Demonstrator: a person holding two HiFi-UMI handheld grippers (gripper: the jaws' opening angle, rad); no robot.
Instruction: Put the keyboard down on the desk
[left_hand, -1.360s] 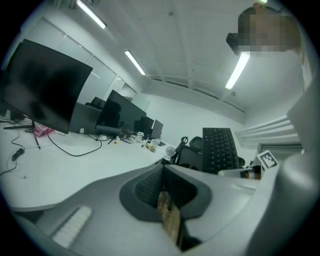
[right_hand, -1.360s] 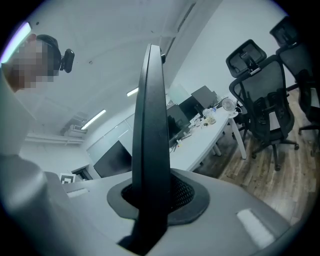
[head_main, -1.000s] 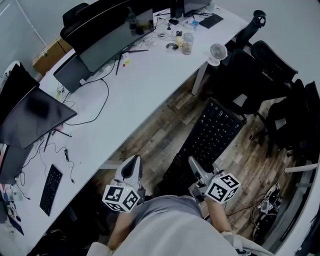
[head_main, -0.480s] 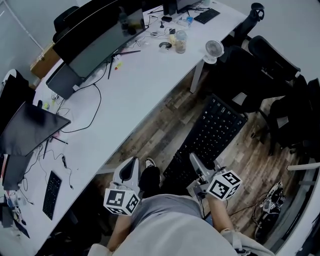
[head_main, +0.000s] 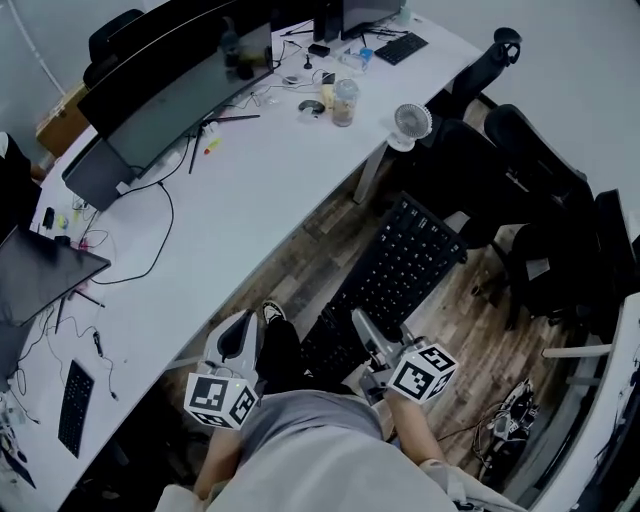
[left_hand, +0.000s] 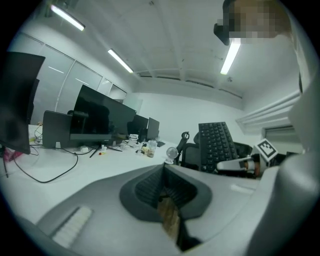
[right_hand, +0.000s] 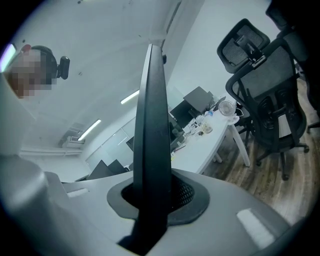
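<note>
Holding keyboard (head_main: 400, 265) by its near end: right fingers (head_main: 366, 332) clamped narrow; left fingers (head_main: 238, 338) together, empty. Risk: long overhang beyond fingers may pivot or slip.

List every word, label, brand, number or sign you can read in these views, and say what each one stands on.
No text is readable in any view.
Black keyboard: key legends too small to read.
Small keyboard on the desk: legends too small as well.
Jar: any label is too blurred to tell.
Marker cubes: black-and-white square patterns only, no letters or digits.
</note>
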